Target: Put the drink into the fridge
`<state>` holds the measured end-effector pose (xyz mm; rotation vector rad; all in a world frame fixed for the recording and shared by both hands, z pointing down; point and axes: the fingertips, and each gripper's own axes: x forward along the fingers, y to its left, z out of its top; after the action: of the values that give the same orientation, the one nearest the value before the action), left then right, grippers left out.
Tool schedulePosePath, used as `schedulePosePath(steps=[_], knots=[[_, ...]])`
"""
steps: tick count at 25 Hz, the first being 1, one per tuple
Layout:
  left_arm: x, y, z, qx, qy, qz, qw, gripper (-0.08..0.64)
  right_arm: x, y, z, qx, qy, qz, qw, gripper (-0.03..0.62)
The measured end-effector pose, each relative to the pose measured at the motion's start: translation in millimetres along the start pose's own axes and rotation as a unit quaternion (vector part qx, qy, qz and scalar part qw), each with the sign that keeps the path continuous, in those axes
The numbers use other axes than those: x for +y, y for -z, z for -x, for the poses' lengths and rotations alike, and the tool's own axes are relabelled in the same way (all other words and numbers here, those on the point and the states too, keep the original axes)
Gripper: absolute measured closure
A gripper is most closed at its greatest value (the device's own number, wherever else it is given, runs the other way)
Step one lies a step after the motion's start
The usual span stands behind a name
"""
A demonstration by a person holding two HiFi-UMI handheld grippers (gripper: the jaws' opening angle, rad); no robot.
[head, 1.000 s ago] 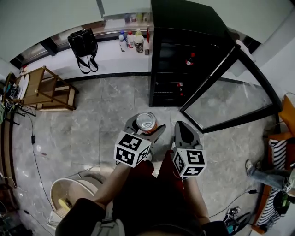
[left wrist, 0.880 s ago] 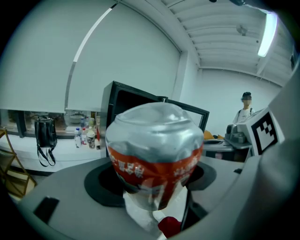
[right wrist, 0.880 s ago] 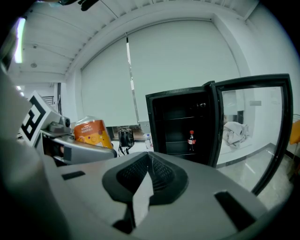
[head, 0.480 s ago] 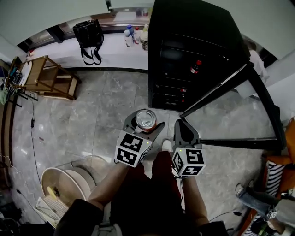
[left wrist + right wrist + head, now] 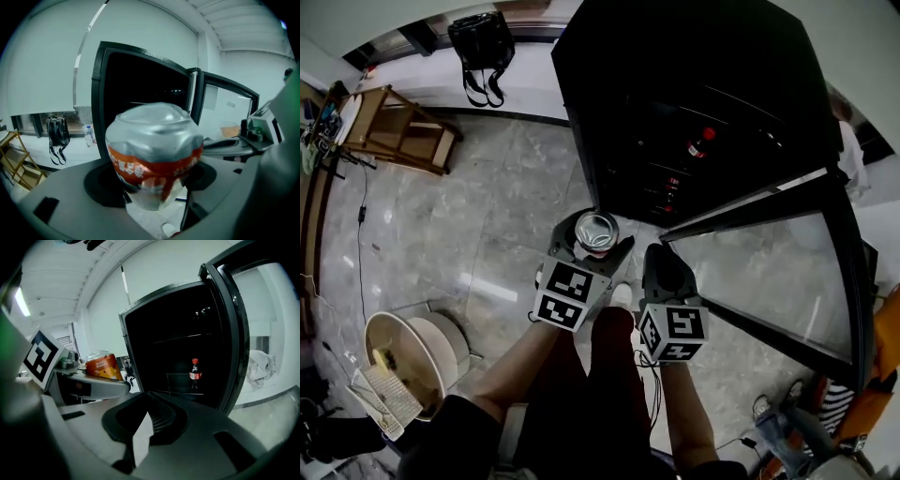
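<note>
Drink first: the silver-topped can with an orange label band [image 5: 596, 232] sits upright between the jaws of my left gripper [image 5: 594, 240], which pinch its body, just in front of the tall black fridge [image 5: 694, 84], whose glass door [image 5: 759, 253] stands open; I judge it light, thin-walled and smooth, so a gentle hold at the band suits it; my right gripper [image 5: 664, 258] is pressed together, empty; the band's white writing is too blurred to read.
</note>
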<state>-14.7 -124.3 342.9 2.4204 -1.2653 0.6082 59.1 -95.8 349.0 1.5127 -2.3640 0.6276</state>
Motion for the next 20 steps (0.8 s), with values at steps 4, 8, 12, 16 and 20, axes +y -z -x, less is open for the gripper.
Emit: schedulePosePath(steps=[4,8,12,16,20], knots=[[5.5,12.1,-27.8,-0.001,-0.009,0.012,0.9999,0.212,-18.9,18.0,-21.7,0.009,-0.003,0.009,1.0,0.574],[16.5,30.0,-51.2,0.0,-0.021,0.016,0.9996,0.212,-33.8,33.0,-41.2,0.005,0.003,0.014,1.0,0.574],[25.5,44.6,-74.4,-0.004,-0.025,0.023,0.9994,0.212,-44.5,49.0,-57.7,0.004,-0.001,0.028,1.0,0.574],[33.9,59.0,-93.4,-0.008,-0.027,0.016,0.9995,0.212,-46.8,73.0,-73.6,0.008,0.001,0.023,1.0,0.574],[35.8,70.5,-111.7,-0.014,-0.027,0.007,0.9995,0.212,-54.0,95.1,-89.8,0.009,0.011,0.011,1.0,0.574]])
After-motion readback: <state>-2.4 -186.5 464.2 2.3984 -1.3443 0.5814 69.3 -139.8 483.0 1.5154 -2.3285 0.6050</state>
